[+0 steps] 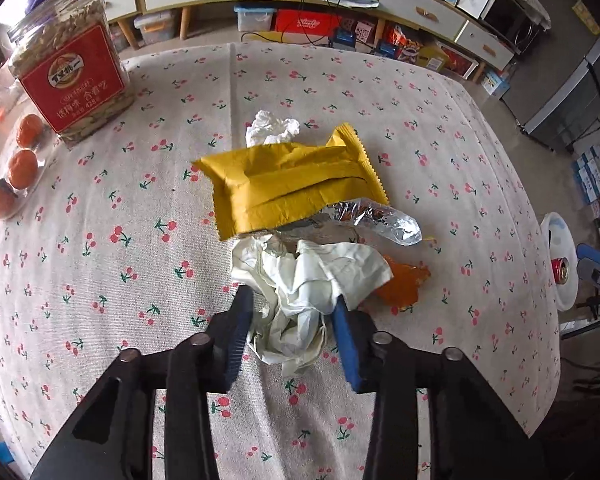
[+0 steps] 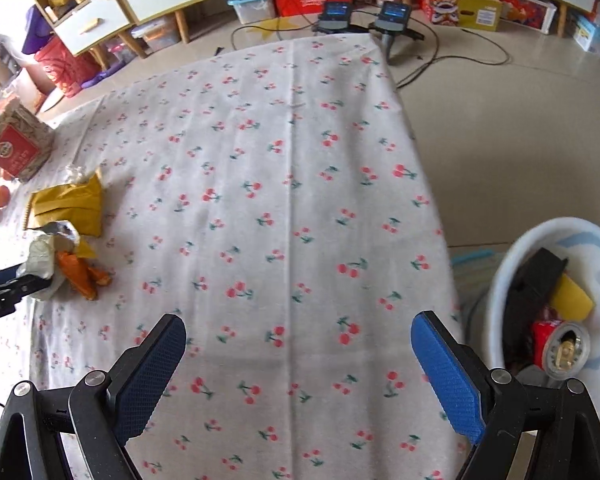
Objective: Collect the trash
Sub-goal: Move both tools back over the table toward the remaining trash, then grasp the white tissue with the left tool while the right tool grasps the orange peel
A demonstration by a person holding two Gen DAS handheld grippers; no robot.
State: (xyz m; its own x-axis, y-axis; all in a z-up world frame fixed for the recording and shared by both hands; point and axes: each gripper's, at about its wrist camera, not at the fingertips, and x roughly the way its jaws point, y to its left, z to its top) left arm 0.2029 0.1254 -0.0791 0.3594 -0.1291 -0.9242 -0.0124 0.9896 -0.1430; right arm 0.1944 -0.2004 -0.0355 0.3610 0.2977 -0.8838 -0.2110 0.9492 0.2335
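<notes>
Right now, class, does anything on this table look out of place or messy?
Yes. A heap of litter sits mid-table: a crumpled tissue caught in the left claw, a torn yellow wrapper, crinkled foil and orange peel. The seed jar and oranges stand tidily aside.

The left gripper [image 1: 290, 300] has 2 matte black linkage arms on each side, joined by round silver pivot pins, and 2 flat fingers faced with blue, finely cross-hatched pads [image 1: 347, 346]. The right gripper [image 2: 298, 334] is built alike: black struts, silver pins, blue textured pads [image 2: 446, 368].
</notes>
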